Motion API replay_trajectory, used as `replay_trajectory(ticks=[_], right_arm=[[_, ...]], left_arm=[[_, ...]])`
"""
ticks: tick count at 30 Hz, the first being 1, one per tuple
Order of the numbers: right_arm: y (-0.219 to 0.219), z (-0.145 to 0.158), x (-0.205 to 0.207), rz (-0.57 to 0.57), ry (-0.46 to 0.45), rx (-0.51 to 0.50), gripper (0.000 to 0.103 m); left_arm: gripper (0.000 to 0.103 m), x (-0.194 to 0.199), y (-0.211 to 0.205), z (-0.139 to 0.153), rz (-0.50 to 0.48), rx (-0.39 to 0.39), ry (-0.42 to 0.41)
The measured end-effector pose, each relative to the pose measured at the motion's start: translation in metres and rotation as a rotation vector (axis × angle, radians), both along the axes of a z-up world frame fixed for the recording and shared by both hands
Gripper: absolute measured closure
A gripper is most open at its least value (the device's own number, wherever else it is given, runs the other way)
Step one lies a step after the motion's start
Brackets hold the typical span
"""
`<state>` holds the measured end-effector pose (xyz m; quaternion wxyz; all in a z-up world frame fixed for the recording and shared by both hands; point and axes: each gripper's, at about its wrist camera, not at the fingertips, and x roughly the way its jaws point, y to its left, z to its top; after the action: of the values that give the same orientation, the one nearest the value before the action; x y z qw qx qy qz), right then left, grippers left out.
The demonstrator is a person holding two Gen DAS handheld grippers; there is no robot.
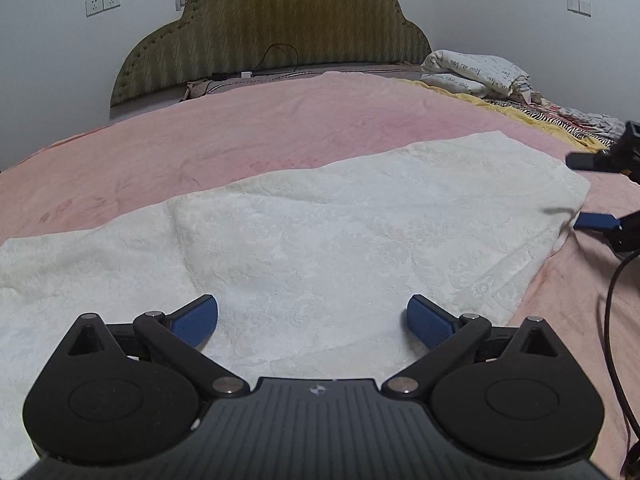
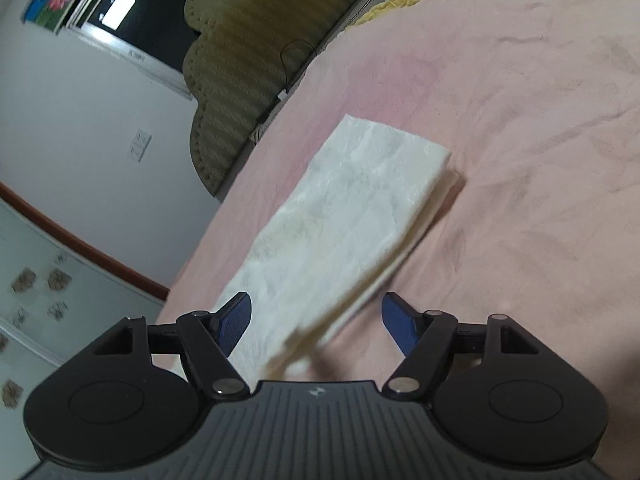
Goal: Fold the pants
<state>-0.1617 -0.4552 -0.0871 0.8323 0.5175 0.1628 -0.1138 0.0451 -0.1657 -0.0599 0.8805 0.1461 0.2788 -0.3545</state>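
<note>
the white pants [image 1: 320, 240] lie folded lengthwise on the pink bed [image 1: 240, 128], so both the left gripper [image 1: 312, 320] and the right gripper [image 2: 316, 320] hover with jaws apart, likely lining up the next fold.

Script writing covers the folded bedding [image 1: 476, 70] by the headboard, too small to read.

Left tongs [image 1: 312, 322] gape above white pants [image 1: 320, 232] on pink bedspread [image 1: 240, 128].

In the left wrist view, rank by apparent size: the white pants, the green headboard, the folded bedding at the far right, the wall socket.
1. white pants, though nearness to the camera inflates them
2. green headboard
3. folded bedding
4. wall socket
</note>
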Motion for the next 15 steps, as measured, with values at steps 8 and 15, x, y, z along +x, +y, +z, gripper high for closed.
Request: replay_trajectory(ticks=[8, 15], right_arm=[[-0.010, -0.005, 0.026, -0.159, -0.016, -0.142, 0.032], [0.001, -0.001, 0.047, -0.098, 0.041, -0.298, 0.021]], left_arm=[[0.000, -0.001, -0.001, 0.000, 0.002, 0.001, 0.001], [0.000, -0.001, -0.001, 0.000, 0.002, 0.001, 0.002]])
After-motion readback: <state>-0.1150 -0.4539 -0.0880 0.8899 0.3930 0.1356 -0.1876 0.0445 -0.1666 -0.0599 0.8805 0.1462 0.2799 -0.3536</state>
